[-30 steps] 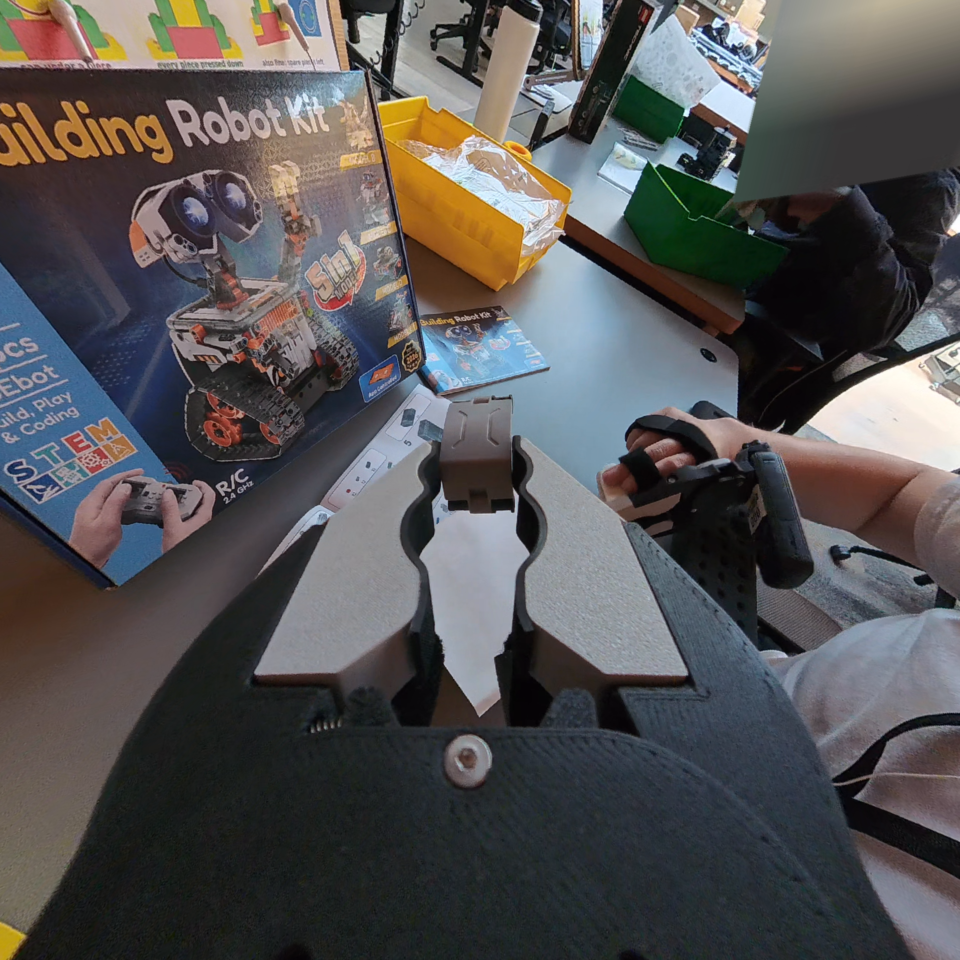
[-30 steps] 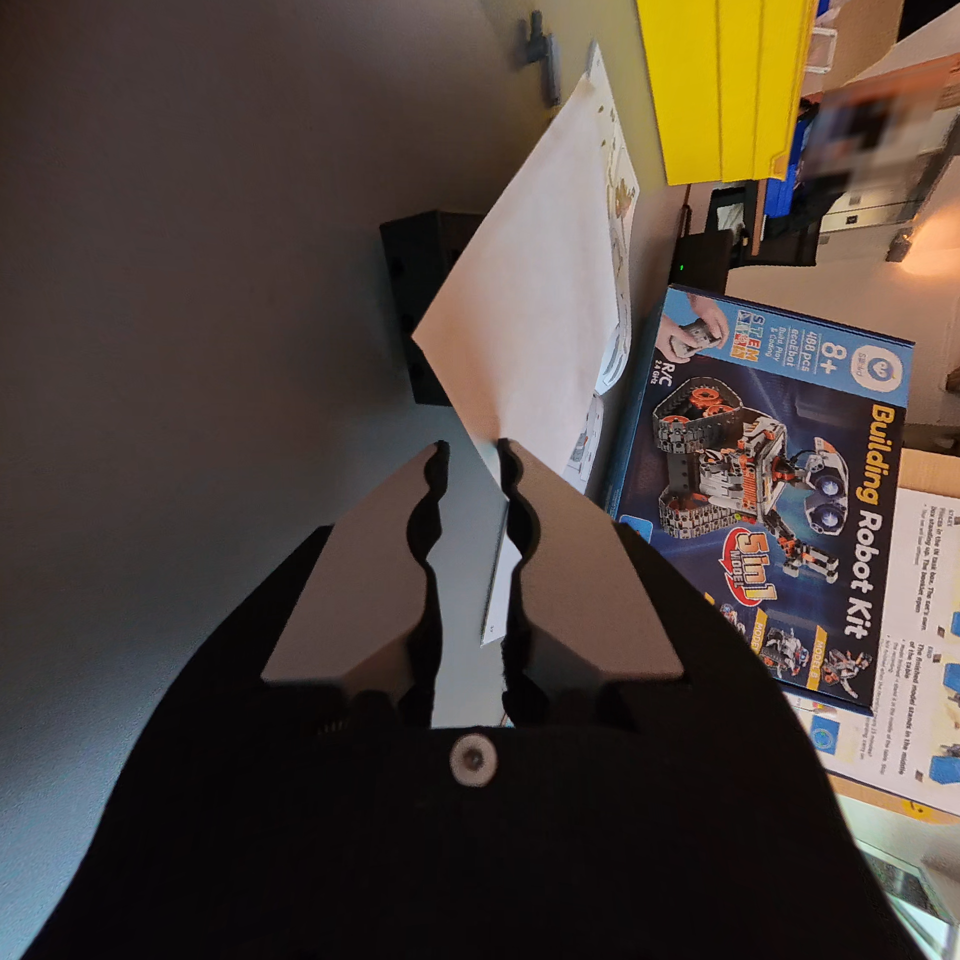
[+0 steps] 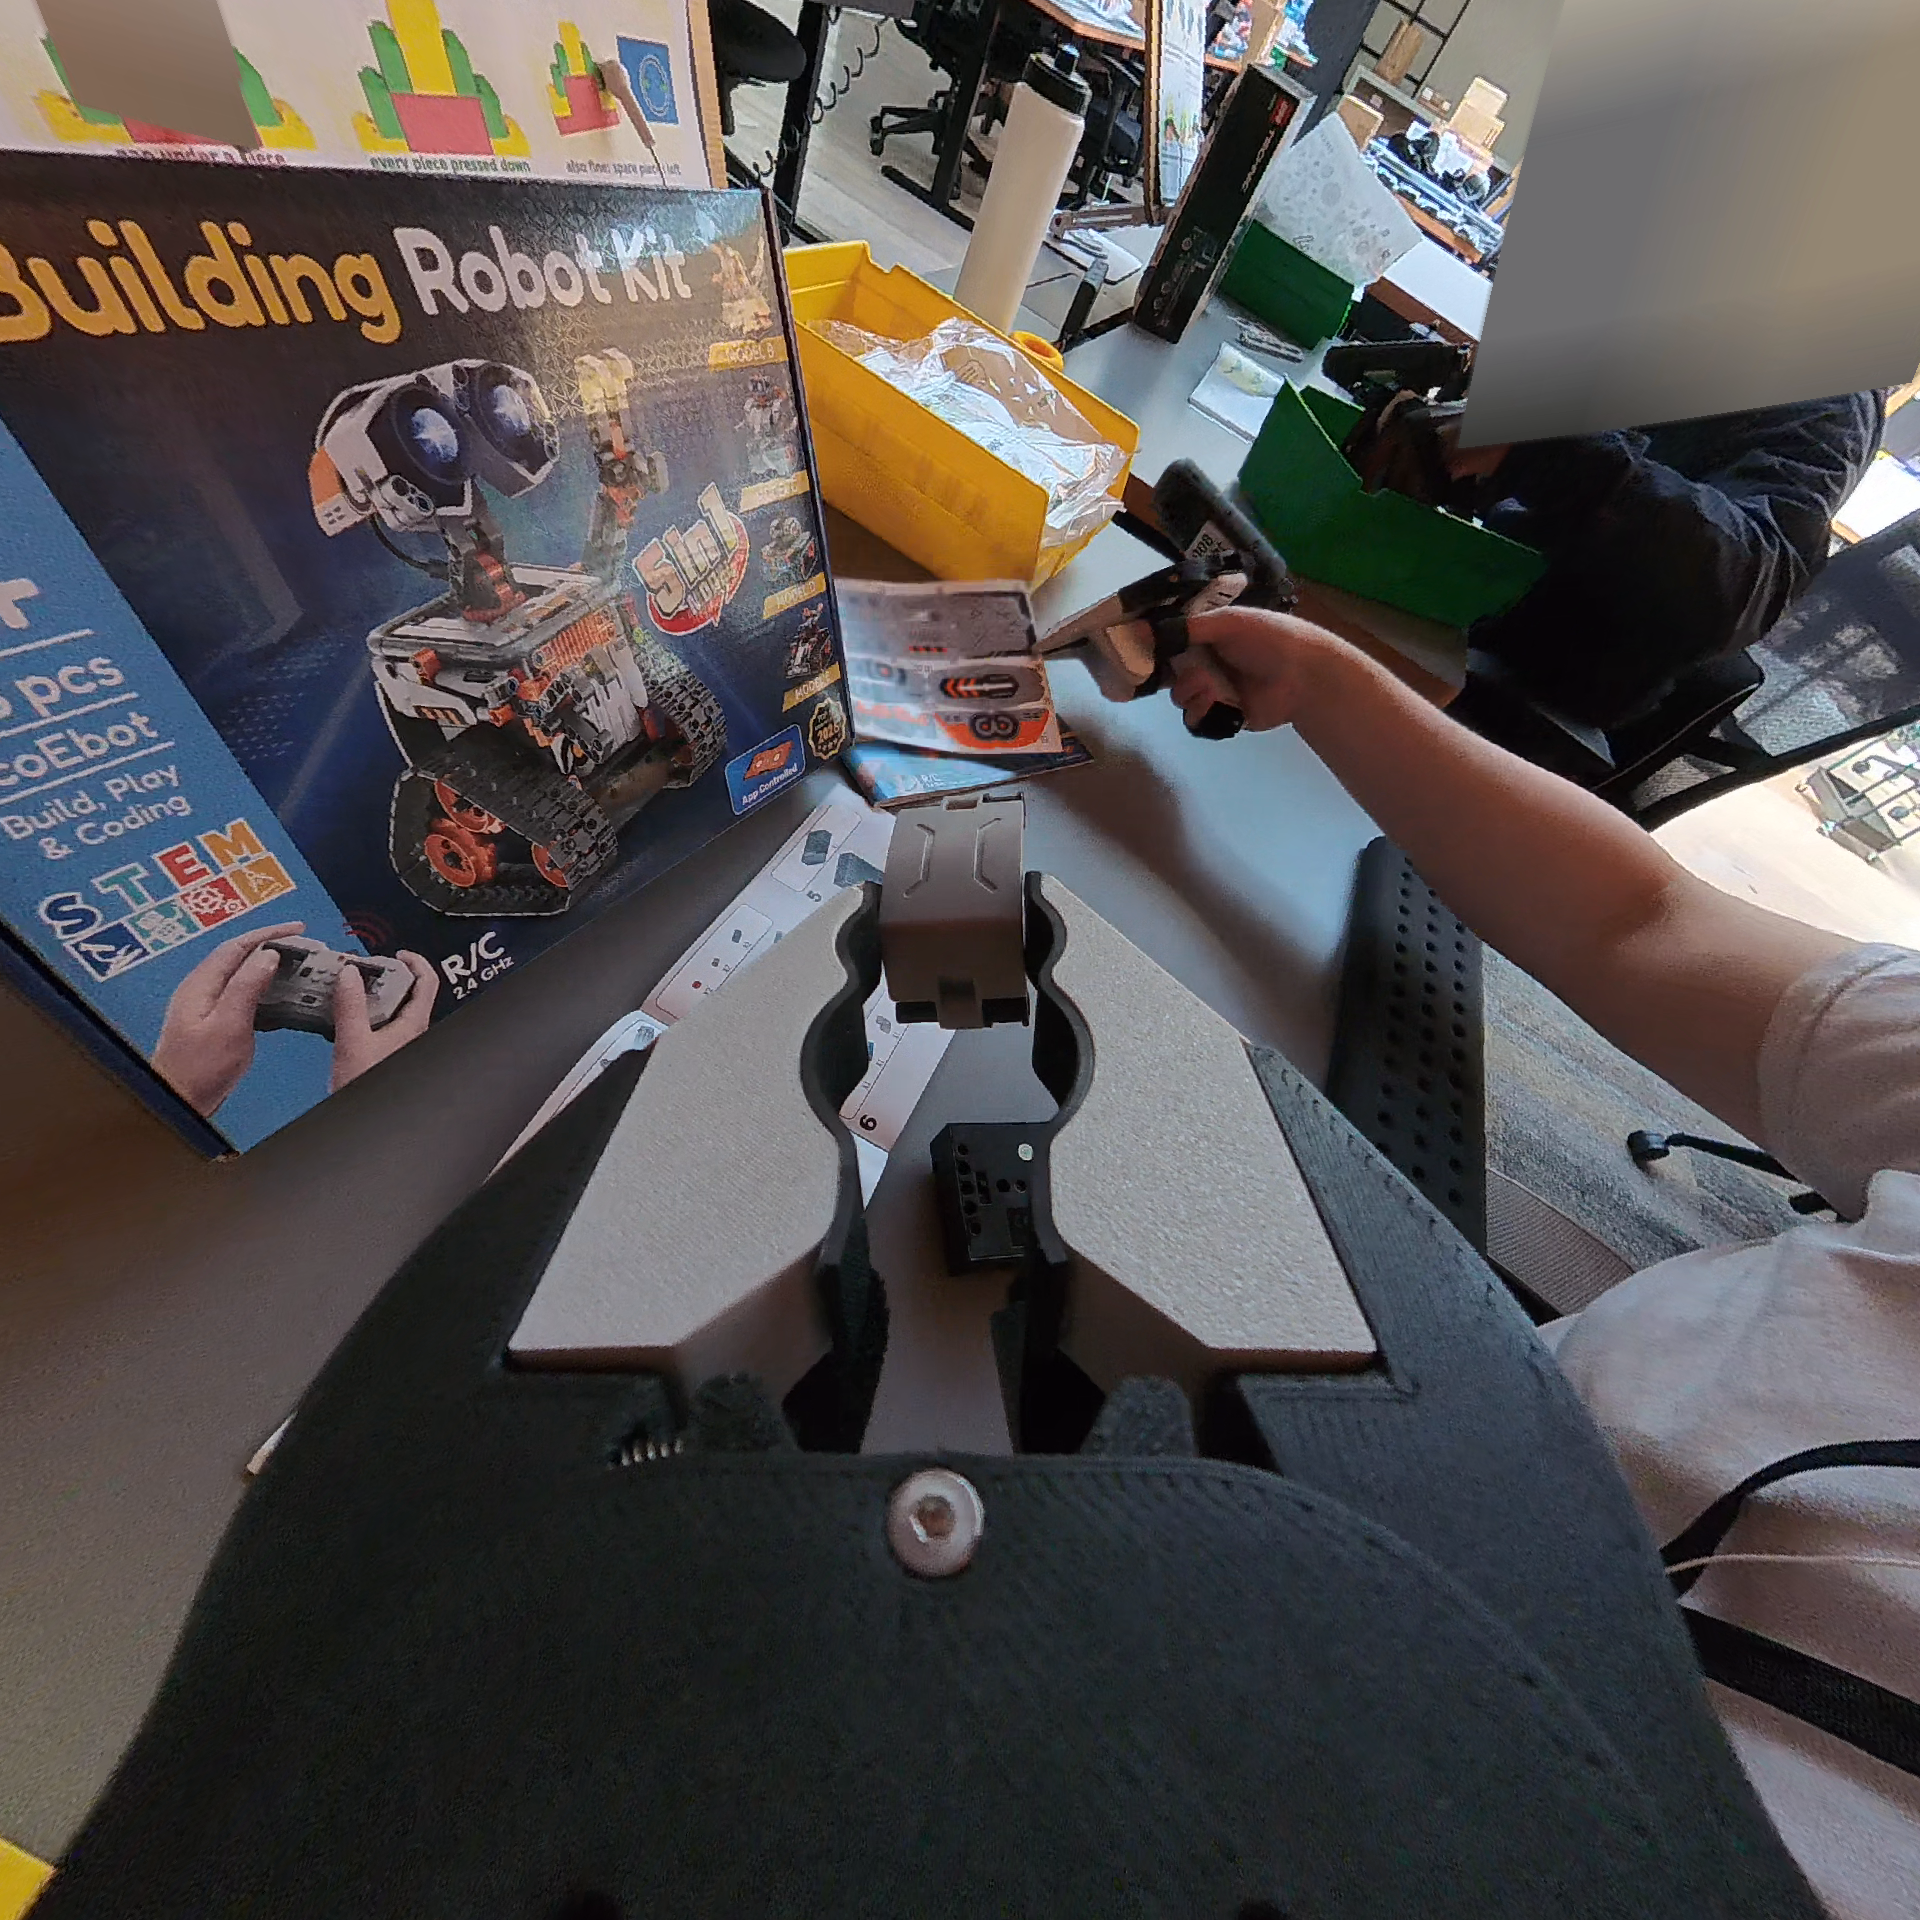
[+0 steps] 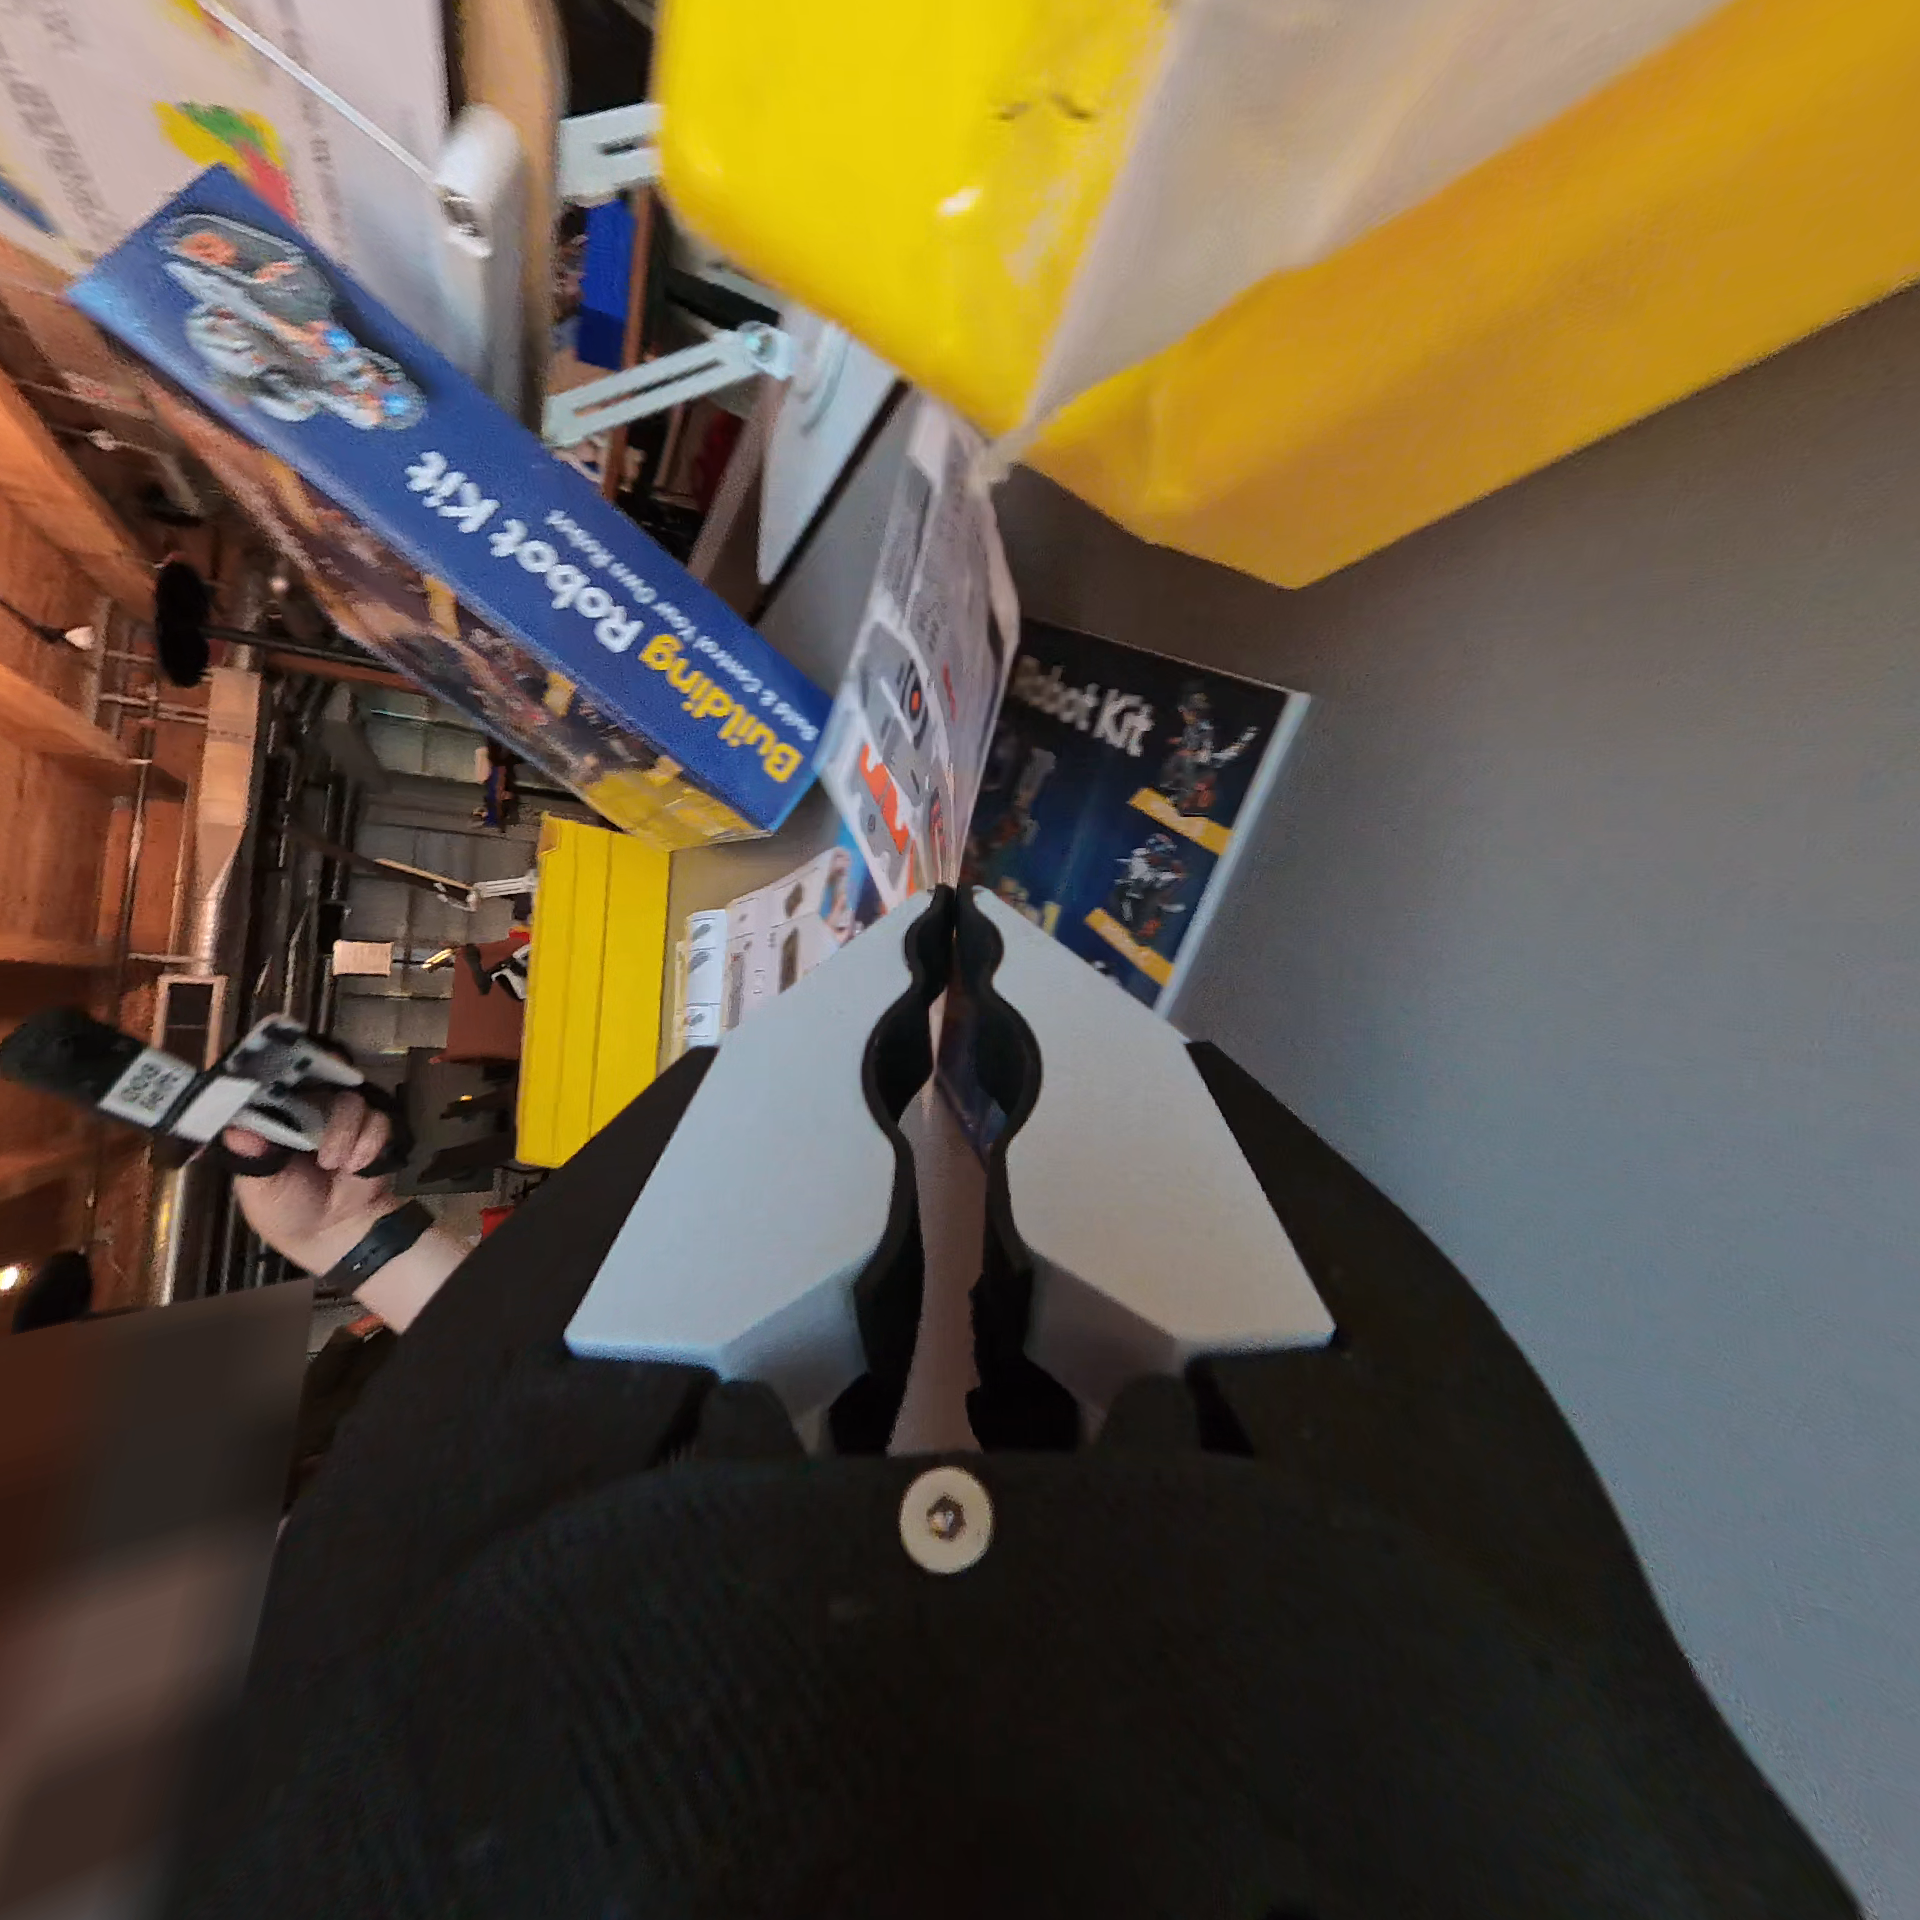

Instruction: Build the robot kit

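Left claw (image 3: pixel 954 935): closed on a grey plastic part (image 3: pixel 954 904), pinched between its fingertips and held above the grey table (image 3: pixel 1226 883).
Below the left claw: a small black block (image 3: pixel 982 1210) on the table, seen in the gap between the fingers; white instruction pages (image 3: pixel 769 935) lie under and just ahead of the tips.
Left of the left claw: a large blue toy box (image 3: pixel 395 582) standing on the table.
Ahead of the left claw: a small dark booklet (image 3: pixel 935 769) flat on the table, then a yellow bin (image 3: pixel 935 436) with clear plastic bags in it.
Right claw (image 4: pixel 954 904): fingers pressed together on the edge of a printed sheet (image 4: pixel 925 717), which it holds above the table, over the booklet and near the yellow bin.
Farther off: green bins (image 3: pixel 1361 520), a white bottle (image 3: pixel 1013 197), office chairs.
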{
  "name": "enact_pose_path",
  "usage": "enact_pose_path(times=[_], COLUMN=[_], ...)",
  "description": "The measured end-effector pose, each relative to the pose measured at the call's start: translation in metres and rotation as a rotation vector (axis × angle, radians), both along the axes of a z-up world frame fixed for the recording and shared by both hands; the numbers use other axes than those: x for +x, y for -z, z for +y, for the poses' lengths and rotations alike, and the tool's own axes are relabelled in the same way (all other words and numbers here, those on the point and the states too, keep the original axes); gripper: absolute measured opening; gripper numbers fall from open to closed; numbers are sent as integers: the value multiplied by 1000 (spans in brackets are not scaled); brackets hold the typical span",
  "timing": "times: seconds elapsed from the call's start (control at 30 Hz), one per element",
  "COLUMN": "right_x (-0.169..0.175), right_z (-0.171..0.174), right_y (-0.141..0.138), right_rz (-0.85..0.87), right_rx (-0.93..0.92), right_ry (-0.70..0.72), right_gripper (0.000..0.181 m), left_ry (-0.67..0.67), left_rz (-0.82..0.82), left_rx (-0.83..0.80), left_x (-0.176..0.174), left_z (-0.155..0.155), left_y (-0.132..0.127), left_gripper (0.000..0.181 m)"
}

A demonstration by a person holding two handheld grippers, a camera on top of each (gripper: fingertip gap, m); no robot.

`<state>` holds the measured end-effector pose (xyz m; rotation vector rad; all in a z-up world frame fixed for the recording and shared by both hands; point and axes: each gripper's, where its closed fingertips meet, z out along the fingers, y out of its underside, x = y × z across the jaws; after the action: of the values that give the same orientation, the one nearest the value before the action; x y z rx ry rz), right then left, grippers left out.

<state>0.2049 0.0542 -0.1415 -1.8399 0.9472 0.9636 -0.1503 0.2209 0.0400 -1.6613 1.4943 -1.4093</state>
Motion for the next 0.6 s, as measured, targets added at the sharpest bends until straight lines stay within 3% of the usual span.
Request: enact_pose_path(times=[0.07, 0.17, 0.23, 0.37, 0.43, 0.5, 0.6], right_x=[4, 10, 12, 27, 16, -44, -193], right_z=[1, 1, -5, -39, -51, -35, 1], right_y=[8, 5, -1, -16, -41, -76, -93], right_rz=[1, -81, -202, -630, -875, -1007, -980], right_rx=[-33, -39, -53, -244, -297, -124, 185], right_ry=[12, 33, 26, 43, 65, 39, -142], right_gripper=[1, 31, 36, 48, 54, 63, 90], left_ry=[0, 1, -1, -1, -5, -13, -27], left_rz=[-1, 0, 1, -2, -4, -2, -4], left_rx=[-1, -1, -2, 1, 2, 6, 7], left_x=[0, 0, 0, -1, -2, -2, -2], left_z=[0, 0, 0, 0, 0, 1, 4], left_y=[0, 0, 0, -1, -2, -2, -2], left_gripper=[25, 26, 26, 25, 25, 25, 25])
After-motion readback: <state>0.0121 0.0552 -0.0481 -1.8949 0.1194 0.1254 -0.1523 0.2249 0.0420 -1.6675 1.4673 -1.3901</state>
